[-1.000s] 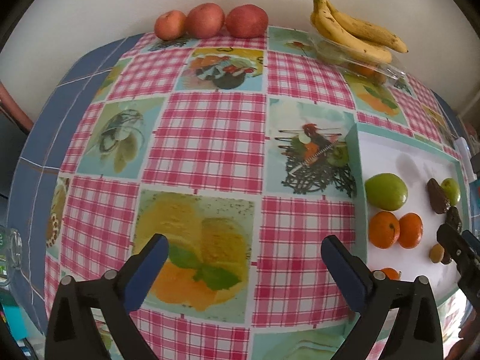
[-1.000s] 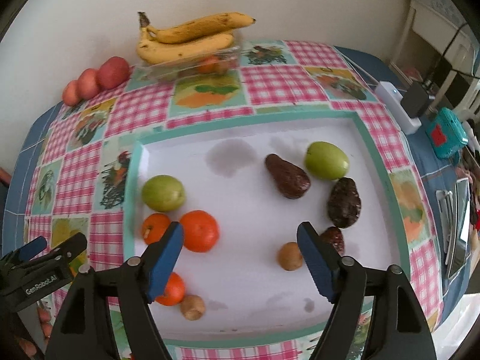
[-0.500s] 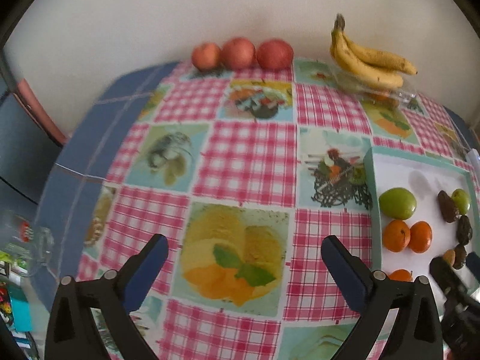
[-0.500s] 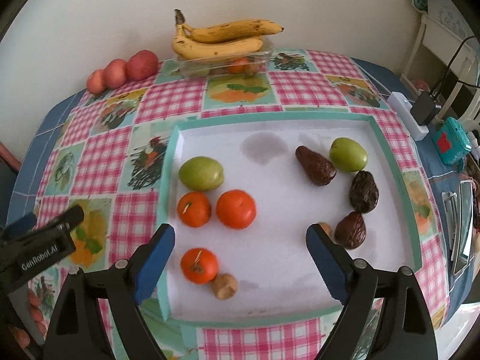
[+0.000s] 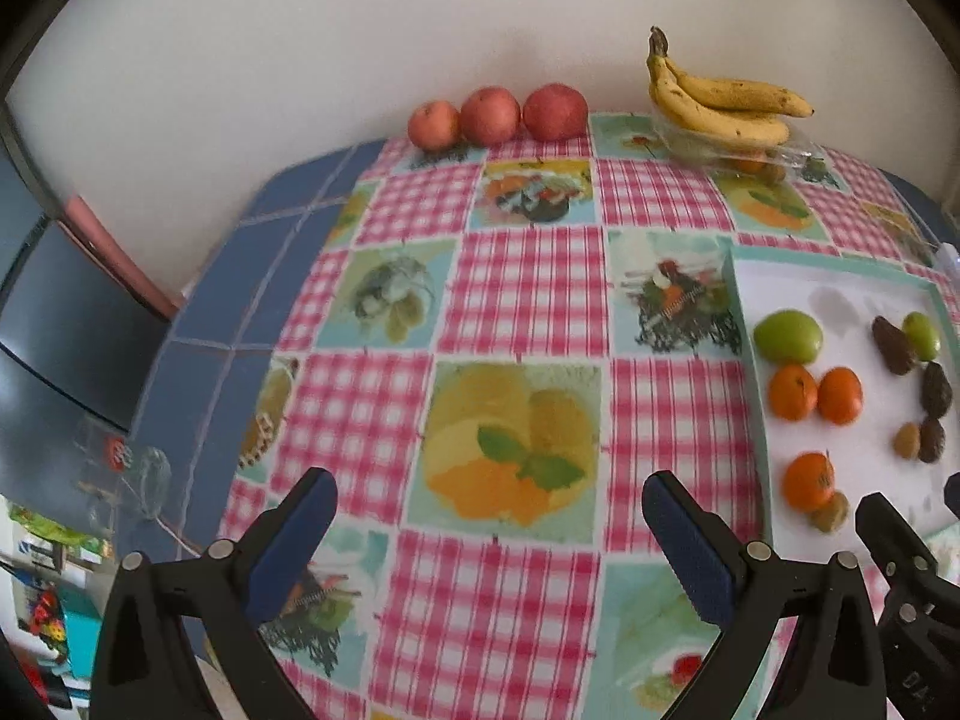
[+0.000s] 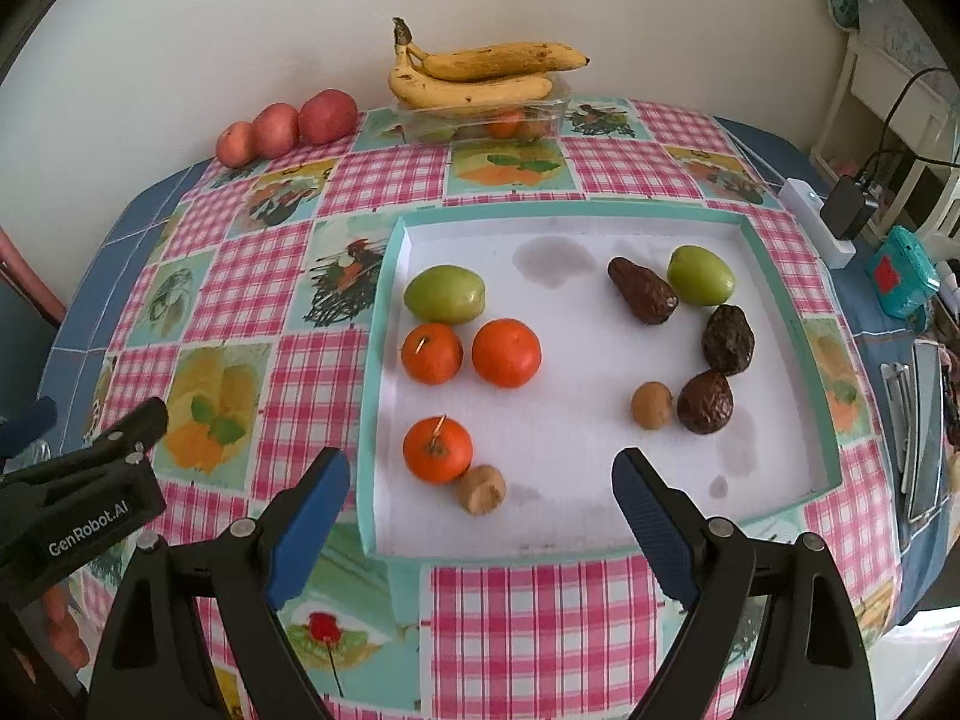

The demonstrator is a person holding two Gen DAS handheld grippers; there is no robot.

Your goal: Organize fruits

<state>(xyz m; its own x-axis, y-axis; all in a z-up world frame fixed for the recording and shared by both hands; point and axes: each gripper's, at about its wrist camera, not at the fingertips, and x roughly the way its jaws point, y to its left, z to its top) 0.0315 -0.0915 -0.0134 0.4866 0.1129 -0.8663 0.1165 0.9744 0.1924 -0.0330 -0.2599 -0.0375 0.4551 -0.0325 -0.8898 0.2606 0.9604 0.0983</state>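
Note:
A white tray with a teal rim (image 6: 780, 300) lies on the checked tablecloth. Its left half holds a green fruit (image 6: 444, 294), three oranges (image 6: 506, 353) and a small brown fruit (image 6: 481, 489). Its right half holds another green fruit (image 6: 701, 275), three dark avocados (image 6: 727, 339) and a second small brown fruit (image 6: 651, 405). My right gripper (image 6: 480, 510) hangs open and empty above the tray's near edge. Well left of the tray (image 5: 840, 288), my left gripper (image 5: 489, 516) is open and empty over the cloth.
Three red apples (image 5: 495, 115) line the wall at the back. Bananas (image 6: 480, 75) rest on a clear box of fruit. A white charger (image 6: 816, 222), a teal box (image 6: 903, 279) and a phone (image 6: 924, 432) sit at the table's right edge.
Both grippers have pulled back and up from the table, so more of the tray and cloth shows. The right jaws have widened a little. No fruit has moved.

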